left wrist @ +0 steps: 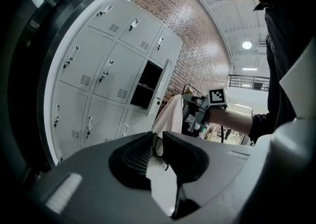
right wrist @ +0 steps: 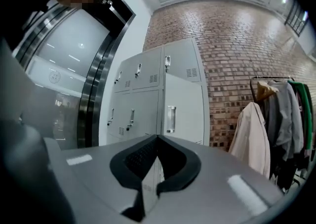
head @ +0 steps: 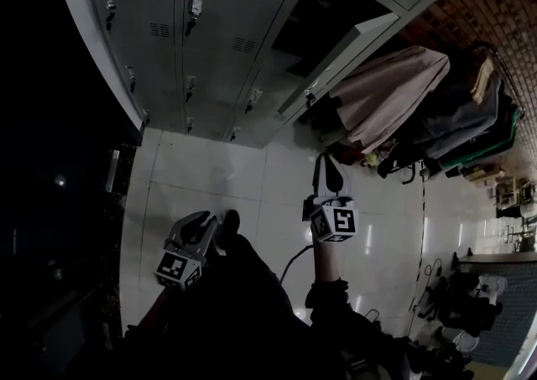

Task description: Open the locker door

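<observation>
The grey locker bank (head: 210, 26) fills the top of the head view. One locker door (head: 340, 47) stands swung out, and its dark compartment (head: 306, 18) shows behind it. The left gripper view shows the same open compartment (left wrist: 148, 84). In the right gripper view, the door (right wrist: 185, 114) faces me with its recessed handle (right wrist: 171, 119). My right gripper (head: 325, 158) (right wrist: 157, 137) is held below the door, apart from it, its jaws shut and empty. My left gripper (head: 208, 217) (left wrist: 159, 138) hangs lower left, its tips a narrow gap apart and holding nothing.
A clothes rack with coats (head: 403, 93) (right wrist: 254, 134) stands right of the lockers against the brick wall (right wrist: 232, 45). White floor tiles (head: 218, 177) lie below the lockers. A dark glass frame (right wrist: 91, 89) borders the lockers' left side. Cables and gear (head: 470, 294) sit at lower right.
</observation>
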`<state>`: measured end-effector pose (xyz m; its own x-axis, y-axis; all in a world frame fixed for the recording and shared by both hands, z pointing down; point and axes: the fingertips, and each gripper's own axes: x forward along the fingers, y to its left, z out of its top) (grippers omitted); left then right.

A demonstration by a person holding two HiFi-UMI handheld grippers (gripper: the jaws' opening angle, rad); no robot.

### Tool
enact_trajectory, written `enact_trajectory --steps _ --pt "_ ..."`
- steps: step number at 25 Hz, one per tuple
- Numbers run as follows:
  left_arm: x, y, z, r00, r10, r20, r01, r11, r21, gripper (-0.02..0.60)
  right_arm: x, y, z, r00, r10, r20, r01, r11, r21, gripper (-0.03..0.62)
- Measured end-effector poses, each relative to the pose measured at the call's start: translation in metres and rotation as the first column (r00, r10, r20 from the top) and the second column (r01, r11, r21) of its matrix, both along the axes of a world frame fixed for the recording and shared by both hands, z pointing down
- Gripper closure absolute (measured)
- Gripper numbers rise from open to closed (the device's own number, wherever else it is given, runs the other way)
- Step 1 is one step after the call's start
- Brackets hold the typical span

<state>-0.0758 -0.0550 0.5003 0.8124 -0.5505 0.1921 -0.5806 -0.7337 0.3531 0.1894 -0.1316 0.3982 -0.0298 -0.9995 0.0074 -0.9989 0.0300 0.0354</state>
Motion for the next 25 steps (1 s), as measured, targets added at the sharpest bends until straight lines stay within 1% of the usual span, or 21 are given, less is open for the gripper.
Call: enact_trajectory --steps 3,6,11,15,17,20,23,25 --pt "0.005 0.015 0.0 1.0 0.004 -0.002 -0.004 1.0 -0.019 0.502 -0.019 0.03 0.008 0.999 -0.019 0.032 0.02 1.0 -0.011 0.592" --pt "0.01 0.025 0.006 1.0 -0.006 -0.005 0.006 0.999 -0.039 0.501 -0.041 0.055 0.008 0.998 -0.044 0.044 0.046 0.998 -0.031 0.592" --pt "0.018 0.05 0.015 1.0 0.0 0.015 0.001 0.999 -0.043 0.502 -0.06 0.111 -0.004 0.999 -0.04 0.035 0.041 0.999 -0.008 0.592" --pt "0.031 0.084 0.027 0.999 0.003 0.034 -0.002 0.999 -0.034 0.501 -0.07 0.169 0.001 0.997 -0.078 0.019 0.078 0.997 0.0 0.592" --pt "0.043 0.111 0.026 0.999 0.024 0.04 -0.023 1.0 -0.016 0.502 -0.067 0.207 0.007 0.997 -0.078 0.026 0.078 0.997 -0.003 0.592" --pt "0.059 0.168 0.016 0.998 0.043 0.036 -0.043 0.999 0.014 0.501 -0.056 0.275 0.014 0.997 -0.06 0.052 0.061 0.998 -0.013 0.592" --pt "0.069 0.232 0.001 0.999 0.044 0.02 -0.045 0.998 0.042 0.501 -0.046 0.345 0.015 0.996 -0.048 0.069 0.049 0.999 -0.008 0.592" --pt "0.071 0.268 -0.004 0.999 0.039 0.012 -0.039 0.998 0.046 0.502 -0.045 0.383 0.017 0.996 -0.047 0.079 0.048 0.999 -0.008 0.592"
